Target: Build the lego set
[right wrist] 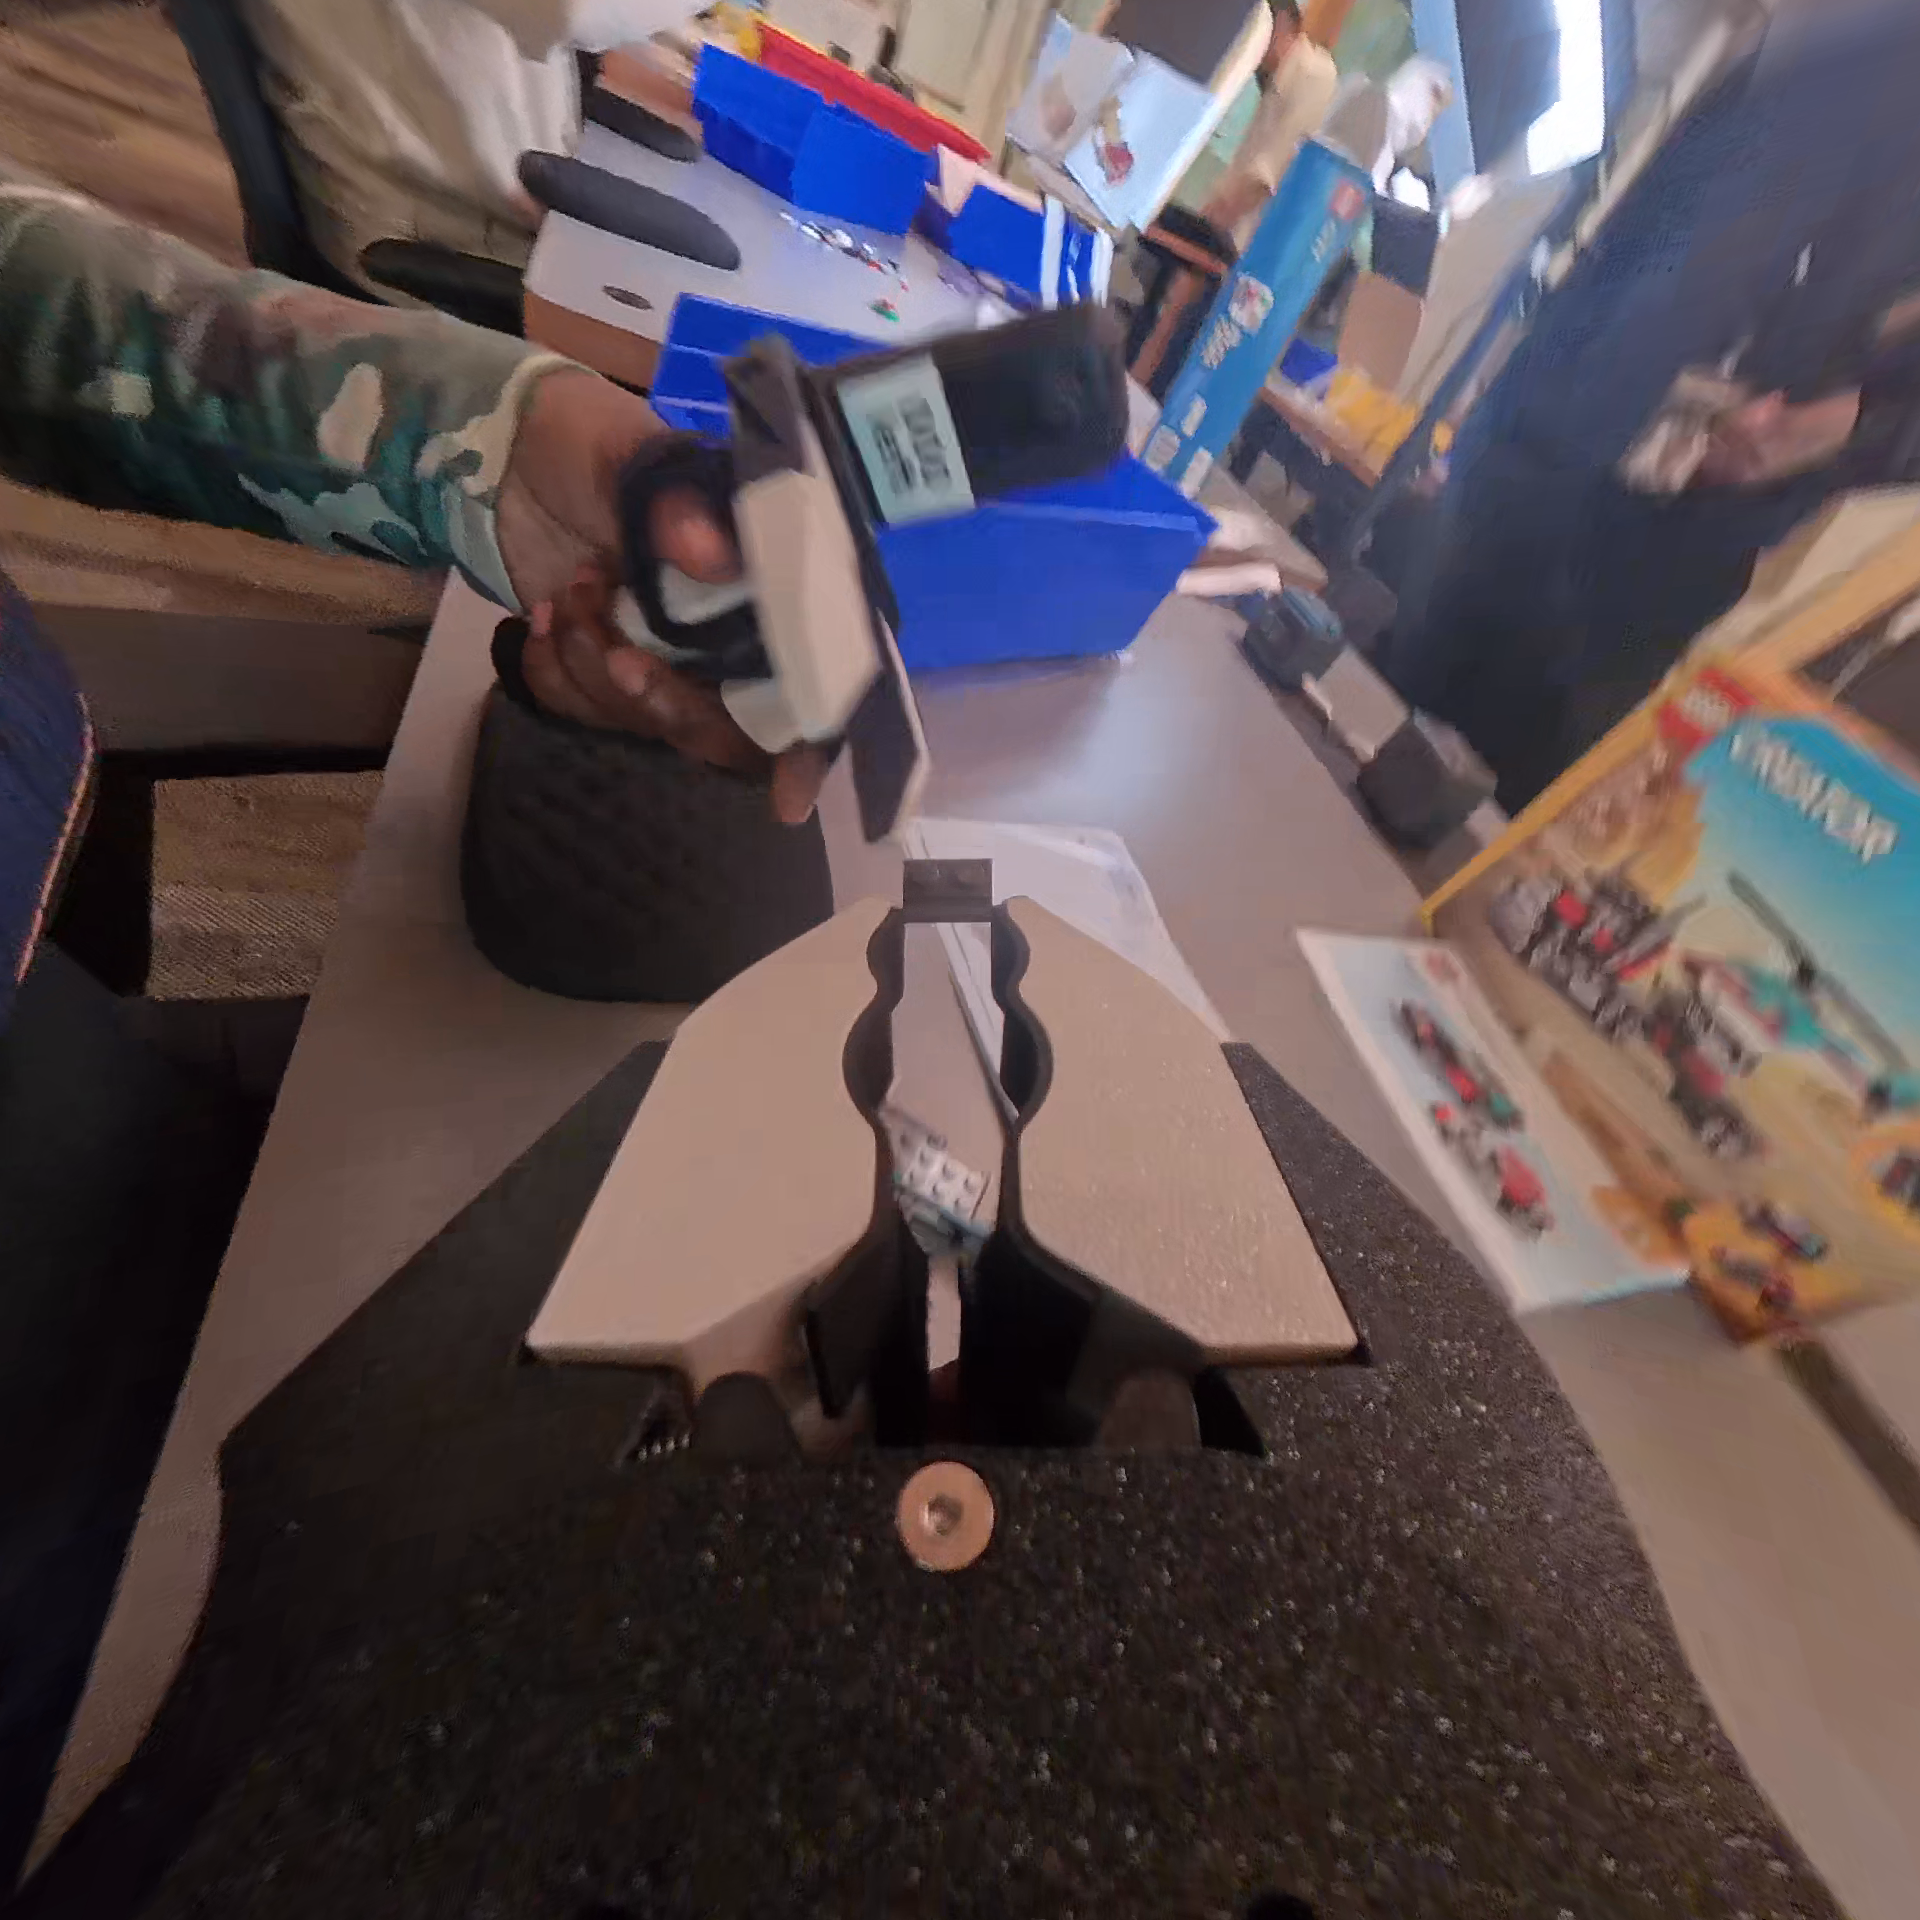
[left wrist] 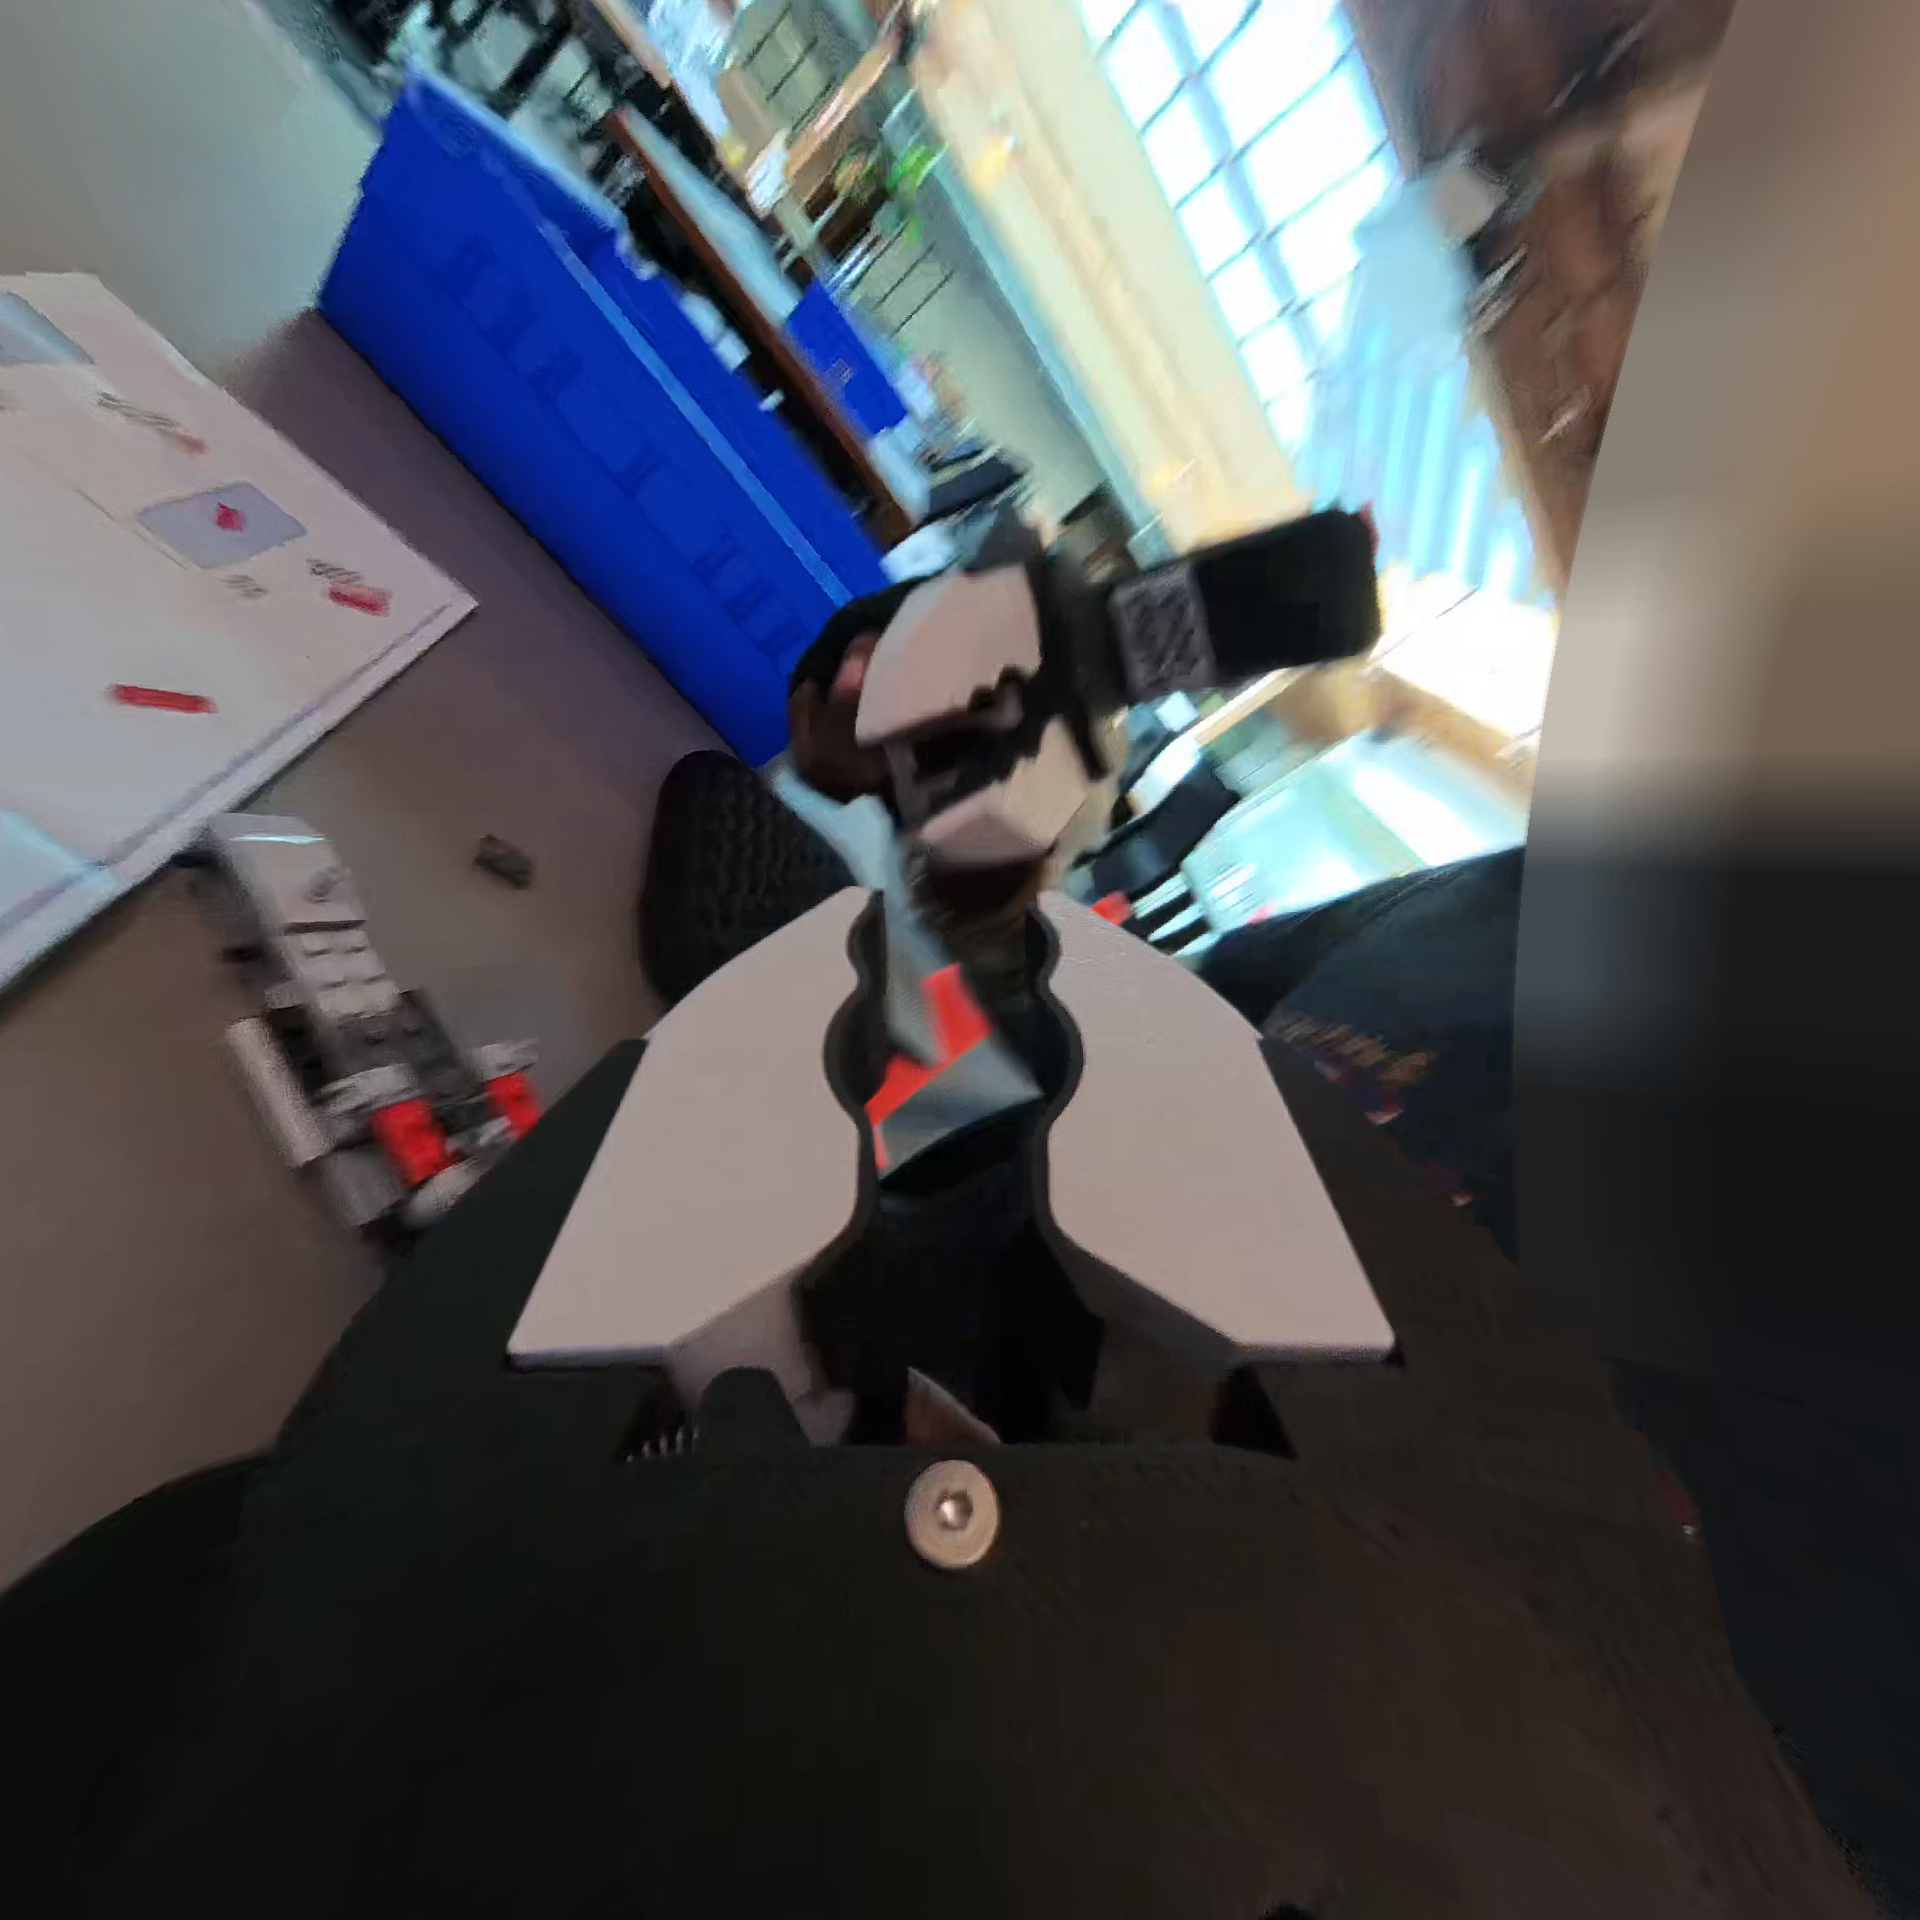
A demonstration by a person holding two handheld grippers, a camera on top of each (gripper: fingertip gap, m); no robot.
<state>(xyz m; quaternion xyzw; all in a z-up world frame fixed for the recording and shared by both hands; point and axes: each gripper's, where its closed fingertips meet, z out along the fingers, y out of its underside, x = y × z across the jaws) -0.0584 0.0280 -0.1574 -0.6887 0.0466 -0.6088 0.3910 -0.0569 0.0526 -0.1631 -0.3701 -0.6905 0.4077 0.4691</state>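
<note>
Two grips: left hand-held gripper (left wrist: 951, 925) seemingly pinching grey-red assembly (left wrist: 935, 1049), right hand-held gripper (right wrist: 945, 914) clamping dark plate (right wrist: 945, 886).

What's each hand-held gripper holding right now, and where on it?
Left hand-held gripper: grey-and-red lego assembly, clamped mid-length. Right hand-held gripper: small dark lego plate, pinched at fingertips.

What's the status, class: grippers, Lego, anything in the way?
Left gripper shut on grey-and-red Lego piece. Right gripper shut on small dark Lego plate. Both held off the table, facing each other. Nothing between them.
</note>
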